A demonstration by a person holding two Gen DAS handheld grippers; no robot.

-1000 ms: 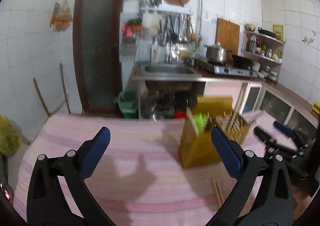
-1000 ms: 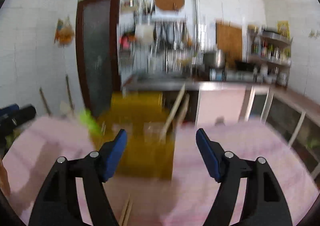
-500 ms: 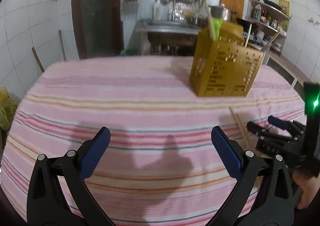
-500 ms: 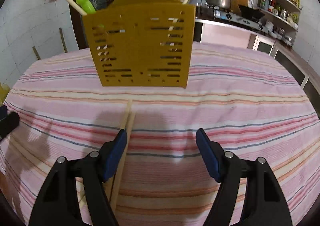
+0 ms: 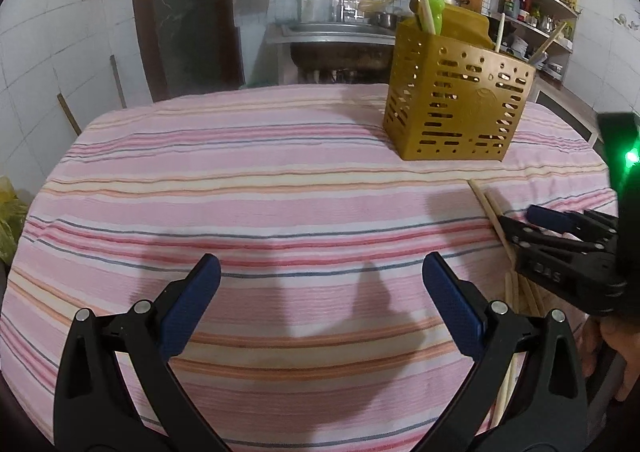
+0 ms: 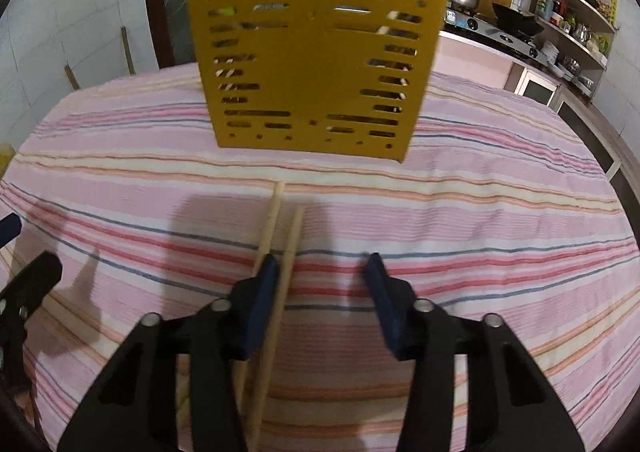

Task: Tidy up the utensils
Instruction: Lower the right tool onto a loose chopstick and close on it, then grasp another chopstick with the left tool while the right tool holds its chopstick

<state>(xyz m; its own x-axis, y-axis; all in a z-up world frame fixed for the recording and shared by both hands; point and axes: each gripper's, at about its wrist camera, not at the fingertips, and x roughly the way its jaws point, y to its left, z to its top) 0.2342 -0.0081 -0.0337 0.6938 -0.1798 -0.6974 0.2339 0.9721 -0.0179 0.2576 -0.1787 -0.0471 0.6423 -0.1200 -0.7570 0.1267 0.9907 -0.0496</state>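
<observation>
Tilting both claws down toward the striped tablecloth (image 5: pixel 248 188), I've got my right gripper (image 6: pixel 322 272) low over the pair of wooden chopsticks (image 6: pixel 294 228) lying side by side on the cloth, just in front of the yellow perforated utensil holder (image 6: pixel 316 64). Its jaws have just been closing in: one chopstick runs between them, right against the inside of the left pad, the other passes under that pad's outer edge. There's a clear gap to the right pad, so nothing is pinched yet. My left gripper (image 5: pixel 320 292) hangs over bare cloth, jaws spread wide, nothing between them. From its camera the holder (image 5: pixel 456 108) stands upright near the table's far side, with a green frog-topped utensil (image 5: pixel 436 10) and a few sticks poking out of it. My hand (image 5: pixel 616 356) shows at the lower right edge, wrapped around the right gripper's handle.
</observation>
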